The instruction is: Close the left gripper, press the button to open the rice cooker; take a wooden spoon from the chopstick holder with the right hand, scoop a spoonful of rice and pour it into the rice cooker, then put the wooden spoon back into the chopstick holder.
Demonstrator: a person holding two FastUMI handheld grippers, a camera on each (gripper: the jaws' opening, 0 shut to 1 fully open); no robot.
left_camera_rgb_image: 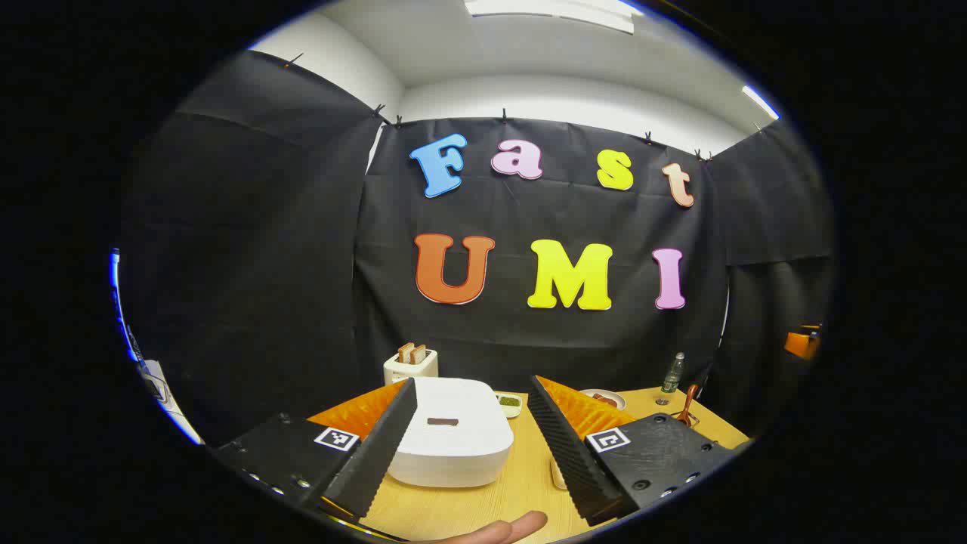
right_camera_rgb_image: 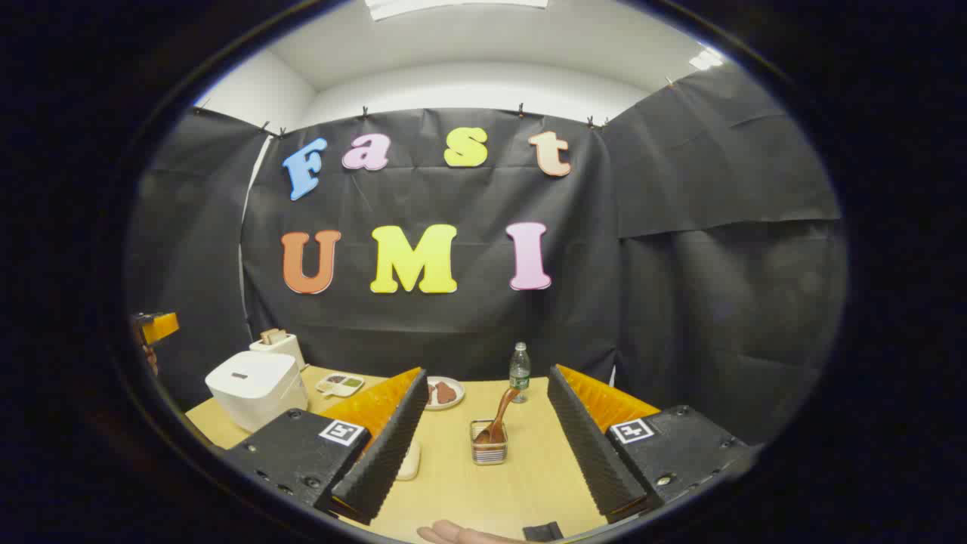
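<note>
Two grippers, jaws apart, nothing held: left gripper (left_camera_rgb_image: 472,434), right gripper (right_camera_rgb_image: 483,431) | white rounded rice cooker (left_camera_rgb_image: 452,440) lid down, lower centre | brown wooden spoon (right_camera_rgb_image: 500,416) upright in clear chopstick holder (right_camera_rgb_image: 489,451), lower centre.

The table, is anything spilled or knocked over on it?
No, nothing stands out. The white rice cooker sits flat on the light wooden table with its lid shut. The brown wooden spoon leans in the clear chopstick holder, and the green-labelled bottle stands upright.
</note>
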